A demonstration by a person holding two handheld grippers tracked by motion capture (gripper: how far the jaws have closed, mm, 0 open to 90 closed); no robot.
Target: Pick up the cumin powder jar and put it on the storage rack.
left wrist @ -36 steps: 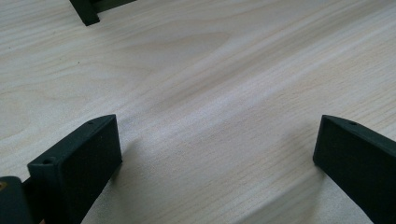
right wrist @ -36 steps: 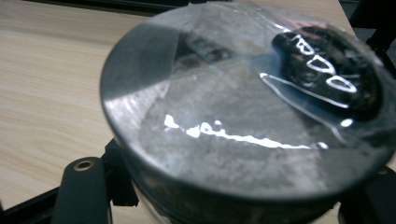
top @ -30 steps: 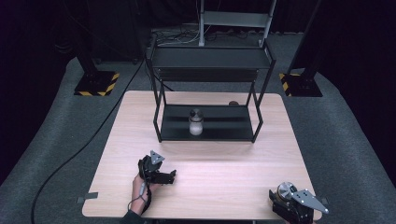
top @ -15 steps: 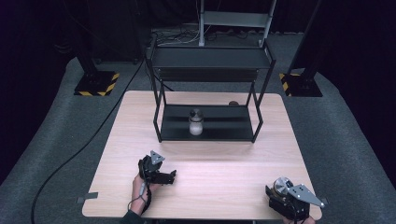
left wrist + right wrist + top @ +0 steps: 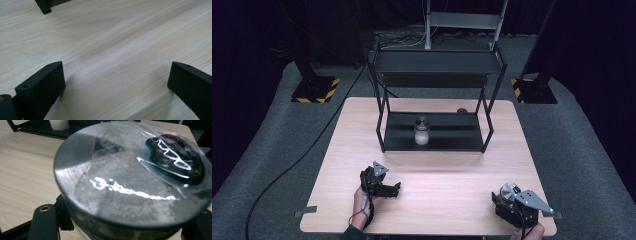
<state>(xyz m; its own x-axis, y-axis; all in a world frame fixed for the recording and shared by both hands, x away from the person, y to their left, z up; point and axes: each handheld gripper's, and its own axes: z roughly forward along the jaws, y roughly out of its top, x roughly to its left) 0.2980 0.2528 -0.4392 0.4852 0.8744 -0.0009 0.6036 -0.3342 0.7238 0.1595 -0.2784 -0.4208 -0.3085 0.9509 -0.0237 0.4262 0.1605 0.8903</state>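
From above, a black two-tier rack point(image 5: 434, 100) stands at the far half of the pale wooden surface point(image 5: 447, 170). On the rack's lower shelf, left of its middle, sits a small whitish jar point(image 5: 422, 131) with a dark cap; what is in it I cannot tell, and any label is too small to read. Near the rack's front left leg, toward the person, the left gripper point(image 5: 393, 189) lies low over the surface in a hand point(image 5: 362, 200), its fingers spread wide with nothing between them. Well in front of the rack's right end, at the surface's near corner, the right gripper point(image 5: 508, 199) carries a round metal-topped container point(image 5: 510, 191).

Left gripper view: two black fingers point(image 5: 40, 87) stand wide apart over bare wood, and a rack foot point(image 5: 43, 5) peeks in at top left.

Right gripper view: the fingers are closed on the round container point(image 5: 130, 182), gripping its sides. Its grey lid is worn and glinting, with a dark patch at one side; no writing can be made out. The whitish jar point(image 5: 59, 124) shows on the rack behind.
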